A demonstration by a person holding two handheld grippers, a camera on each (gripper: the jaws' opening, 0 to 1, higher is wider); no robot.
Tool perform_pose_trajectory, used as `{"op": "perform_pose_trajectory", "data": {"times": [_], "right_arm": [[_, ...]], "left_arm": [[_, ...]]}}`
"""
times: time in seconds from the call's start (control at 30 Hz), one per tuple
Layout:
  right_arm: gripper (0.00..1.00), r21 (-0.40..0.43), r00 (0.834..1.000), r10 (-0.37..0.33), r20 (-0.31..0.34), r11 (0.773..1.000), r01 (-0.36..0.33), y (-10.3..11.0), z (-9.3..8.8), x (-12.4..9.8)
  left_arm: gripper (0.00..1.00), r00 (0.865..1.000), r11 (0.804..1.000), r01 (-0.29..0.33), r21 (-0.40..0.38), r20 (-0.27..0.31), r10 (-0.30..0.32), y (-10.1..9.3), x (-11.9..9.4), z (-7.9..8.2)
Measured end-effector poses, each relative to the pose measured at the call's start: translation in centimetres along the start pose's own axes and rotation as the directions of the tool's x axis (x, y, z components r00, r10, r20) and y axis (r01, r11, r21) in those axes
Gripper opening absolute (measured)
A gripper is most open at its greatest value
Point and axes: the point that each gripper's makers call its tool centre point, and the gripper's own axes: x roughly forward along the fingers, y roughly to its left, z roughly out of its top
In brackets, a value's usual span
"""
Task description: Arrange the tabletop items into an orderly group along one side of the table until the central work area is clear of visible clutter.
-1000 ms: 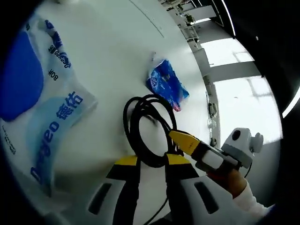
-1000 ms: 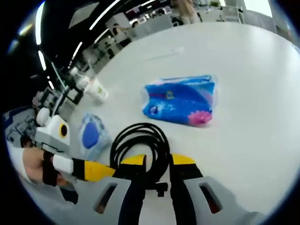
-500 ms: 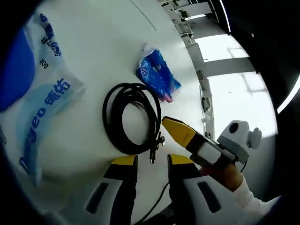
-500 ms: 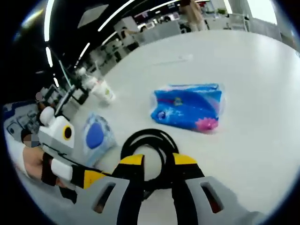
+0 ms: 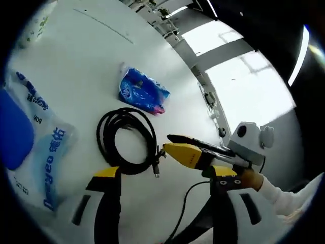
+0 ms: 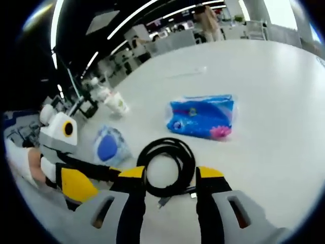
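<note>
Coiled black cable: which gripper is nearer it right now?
Right. The right gripper has its jaws around the near edge of the coiled black cable; the left gripper sits just short of it.

The left gripper (image 5: 165, 178) has two pale grey jaws capped with yellow pads, each jaw pierced by a dark slanted slot. A thin black cable (image 5: 184, 211) runs down between them. The right gripper (image 6: 170, 175) is built alike: grey jaws, yellow tips, dark oblong slots. Seen from the left gripper view, its yellow tip sits on a black and white body, and the hand (image 5: 250, 179) behind it wears a white sleeve (image 5: 284, 198).
</note>
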Motion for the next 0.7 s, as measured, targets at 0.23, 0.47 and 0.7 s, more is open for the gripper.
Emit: {"op": "perform_pose_trajectory", "data": {"times": [0.23,0.47,0.7], "right_arm": [[0.55,0.027,1.000,0.013,0.026,1.000,-0.013,0.8,-0.2,-1.7],[0.61,0.058,1.000,0.005,0.030,0.998,-0.007,1.0,-0.2,-2.7],[0.64,0.102,0.999,0.005,0.043,0.995,-0.009,1.7,-0.1,-3.3]], "left_arm": [[0.92,0.997,0.985,-0.066,0.162,0.056,0.058,1.1,-3.2,2.0],[0.93,0.982,0.957,-0.187,0.221,0.041,0.183,4.9,-7.3,2.5],[0.92,0.958,0.940,-0.282,0.195,0.101,0.267,8.3,-12.3,4.2]]}}
